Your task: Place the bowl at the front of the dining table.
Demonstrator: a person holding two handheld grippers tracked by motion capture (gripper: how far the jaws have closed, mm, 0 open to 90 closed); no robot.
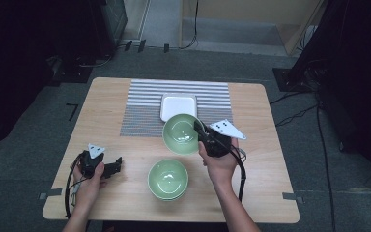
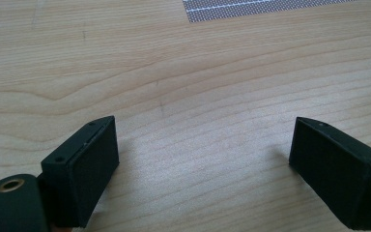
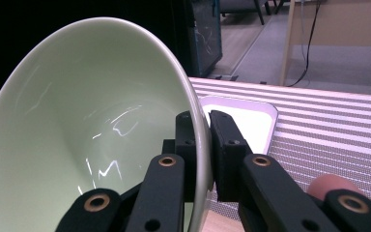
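The right gripper view shows the right hand-held gripper clamped on a tilted green bowl's rim before the white tray, while the left hand-held gripper gapes, released, over bare table near another bowl.

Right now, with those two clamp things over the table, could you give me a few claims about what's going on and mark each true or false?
1. The right gripper pinches the rim of a green bowl. True.
2. The left gripper holds a spoon. False: its jaws stand wide open over bare table.
3. A second green bowl sits on the table near the person. True.
4. The white dish sits on bare wood. False: it rests on the striped mat.
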